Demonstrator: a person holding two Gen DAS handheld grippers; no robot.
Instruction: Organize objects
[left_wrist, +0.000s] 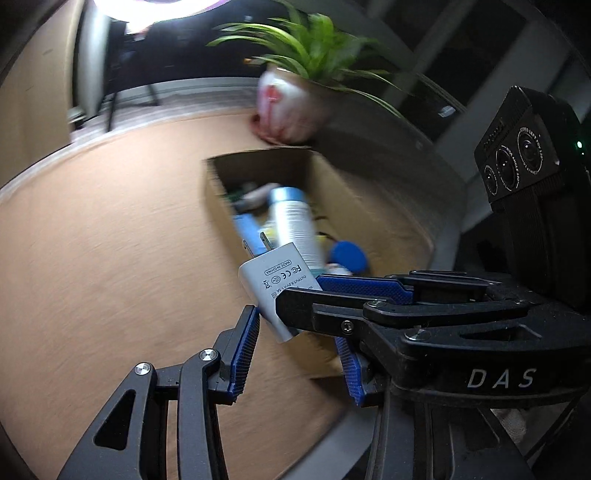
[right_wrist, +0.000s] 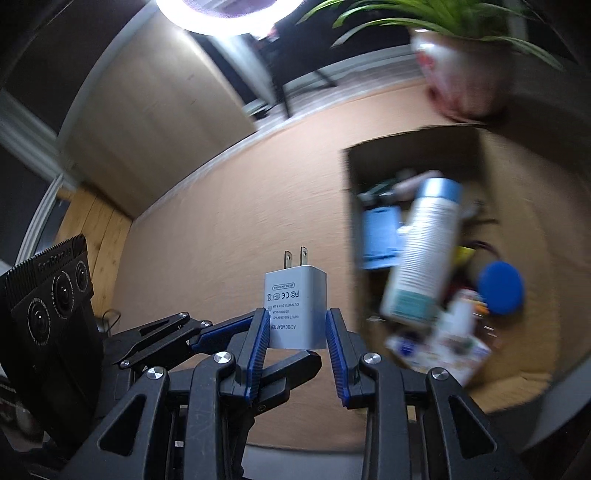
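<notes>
Just in front of the cardboard box (left_wrist: 369, 221), in my left wrist view, the white power adapter (left_wrist: 275, 286) hangs in the air, its two prongs pointing toward the box. My left gripper (left_wrist: 299, 354) stands wide open with nothing between its blue pads (left_wrist: 245, 347); the adapter's lower end shows above the gap, and whether it touches my left pad I cannot tell. My right gripper (left_wrist: 317, 295) reaches in from the right side and crosses in front of the adapter, its blue pad lying along the adapter's side. Inside the box lie a silver spray can (left_wrist: 291, 221) with a blue cap and a round blue object (left_wrist: 349, 256), both blurred. Behind the box stands a potted plant (left_wrist: 295, 103) in a white pot, touching or just beside the box's far corner.

Left of the box (right_wrist: 517, 192), in my right wrist view, my right gripper (right_wrist: 297, 332) is closed on the adapter (right_wrist: 295, 306), one blue pad (right_wrist: 258, 339) on each side of its body, prongs upright. The adapter is held above the tan table (right_wrist: 221, 203), outside the box. The spray can (right_wrist: 424, 251) lies slanted among the blurred things in the box, the round blue object (right_wrist: 500, 282) beside it. My left gripper (right_wrist: 207, 339) shows at the lower left, open, its finger passing beneath the adapter. The plant (right_wrist: 465, 70) sits beyond the box.
</notes>
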